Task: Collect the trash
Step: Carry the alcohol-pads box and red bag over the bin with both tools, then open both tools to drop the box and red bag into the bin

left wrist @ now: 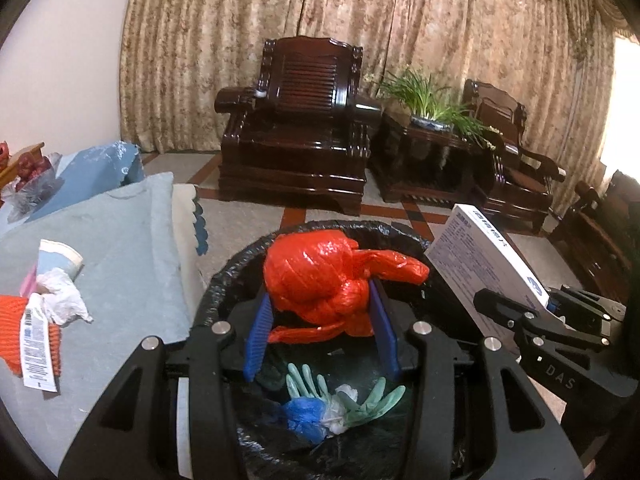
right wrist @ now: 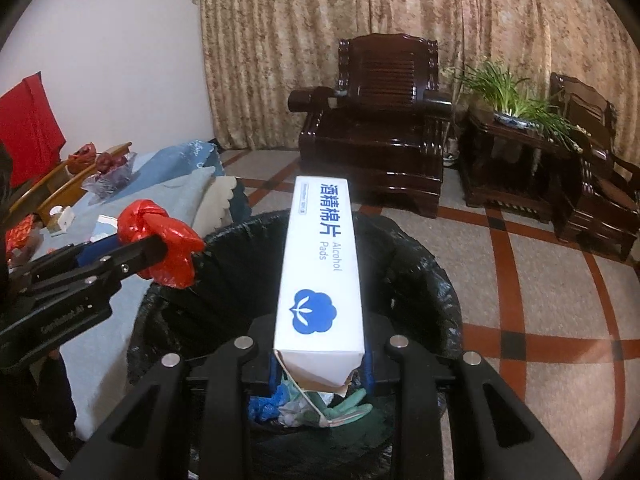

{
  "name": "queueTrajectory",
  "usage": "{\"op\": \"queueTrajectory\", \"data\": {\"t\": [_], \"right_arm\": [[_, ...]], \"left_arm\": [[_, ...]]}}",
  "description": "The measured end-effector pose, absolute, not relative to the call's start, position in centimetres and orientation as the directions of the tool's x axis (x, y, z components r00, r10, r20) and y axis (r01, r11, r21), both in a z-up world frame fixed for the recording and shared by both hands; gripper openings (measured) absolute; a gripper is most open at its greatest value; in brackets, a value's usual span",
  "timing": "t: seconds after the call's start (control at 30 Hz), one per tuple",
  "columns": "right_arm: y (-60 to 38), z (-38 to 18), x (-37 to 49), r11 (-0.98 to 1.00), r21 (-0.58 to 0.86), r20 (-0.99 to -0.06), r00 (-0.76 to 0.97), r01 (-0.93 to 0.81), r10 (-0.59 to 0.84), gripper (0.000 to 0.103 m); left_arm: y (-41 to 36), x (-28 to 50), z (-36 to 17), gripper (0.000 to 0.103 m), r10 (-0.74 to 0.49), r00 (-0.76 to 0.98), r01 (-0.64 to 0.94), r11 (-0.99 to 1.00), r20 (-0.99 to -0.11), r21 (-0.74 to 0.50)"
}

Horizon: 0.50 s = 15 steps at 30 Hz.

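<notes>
- Your left hand-held gripper [left wrist: 322, 332] is pinching a knotted red plastic bag [left wrist: 328, 280] between its blue fingers [left wrist: 258, 336], and it's hanging right over the mouth of the trash bin [left wrist: 240, 280].
- From the right wrist view you can see that same red plastic bag [right wrist: 160, 240] off to the left, above the bin's left rim.
- Your right hand-held gripper [right wrist: 320, 364] is clamped on the near end of a white alcohol pads box [right wrist: 320, 264]. The box sticks out forward over the trash bin [right wrist: 420, 272], and its near flap is torn open.
- In the left wrist view the alcohol pads box [left wrist: 484, 264] pokes up at a tilt above the bin's right edge, with the right hand-held gripper [left wrist: 548, 312] under it.
- The bin has a black liner, and at the bottom there's already some stuff: green rubber gloves [left wrist: 348, 392], a blue plastic bag [left wrist: 304, 416] and a bit of white crumpled plastic.
- To the left of the bin, the table [left wrist: 132, 272] with the pale blue cloth has more trash on it: a paper cup [left wrist: 56, 258] lying on its side, a crumpled tissue [left wrist: 64, 296] touching it, and an orange knit thing with a barcode tag [left wrist: 36, 344] just beside that.
- Behind the bin there's a dark wooden armchair [left wrist: 300, 132] and a potted plant [left wrist: 428, 104] on a side table.
</notes>
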State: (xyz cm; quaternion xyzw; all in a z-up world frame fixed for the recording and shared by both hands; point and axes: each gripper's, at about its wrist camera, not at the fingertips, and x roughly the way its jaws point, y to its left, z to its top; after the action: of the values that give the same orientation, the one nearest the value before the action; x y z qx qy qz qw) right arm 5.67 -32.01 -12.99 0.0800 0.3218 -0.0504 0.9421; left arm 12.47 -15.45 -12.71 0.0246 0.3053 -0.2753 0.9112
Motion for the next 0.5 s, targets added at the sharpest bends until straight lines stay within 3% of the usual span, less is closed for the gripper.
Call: {"op": "queueTrajectory", "data": {"t": [0.1, 0.2, 0.27, 0.4, 0.43, 0.5], "right_arm": [[-32.3, -13.6, 5.7, 0.981, 0.115, -0.625, 0.779, 0.154, -0.049, 0.030], [-32.3, -14.1, 5.6, 0.981, 0.111, -0.637, 0.769, 0.162, -0.055, 0.031], [-32.3, -14.4, 5.4, 0.979, 0.105, -0.644, 0.762, 0.174, -0.066, 0.052], [-32.6, -14.6, 4.9, 0.977, 0.103, -0.641, 0.764, 0.186, -0.077, 0.075], [-32.4, -14.5, 4.8, 0.977, 0.104, -0.638, 0.766, 0.186, -0.078, 0.086], [-32.3, -14.2, 4.4, 0.976, 0.114, -0.619, 0.782, 0.184, -0.076, 0.092]], "left_arm": [[-16.0, 12.9, -13.3, 0.048, -0.498, 0.640, 0.526, 0.839, -0.585, -0.138], [-16.1, 13.0, -13.6, 0.058, -0.513, 0.622, 0.534, 0.831, -0.592, -0.159], [-16.3, 13.2, -13.6, 0.068, -0.522, 0.609, 0.538, 0.825, -0.597, -0.172], [-15.3, 13.1, -13.5, 0.077, -0.513, 0.623, 0.523, 0.835, -0.590, -0.174], [-15.0, 13.0, -13.3, 0.080, -0.508, 0.631, 0.516, 0.839, -0.587, -0.171], [-13.9, 12.8, -12.9, 0.083, -0.491, 0.652, 0.498, 0.852, -0.578, -0.162]]}}
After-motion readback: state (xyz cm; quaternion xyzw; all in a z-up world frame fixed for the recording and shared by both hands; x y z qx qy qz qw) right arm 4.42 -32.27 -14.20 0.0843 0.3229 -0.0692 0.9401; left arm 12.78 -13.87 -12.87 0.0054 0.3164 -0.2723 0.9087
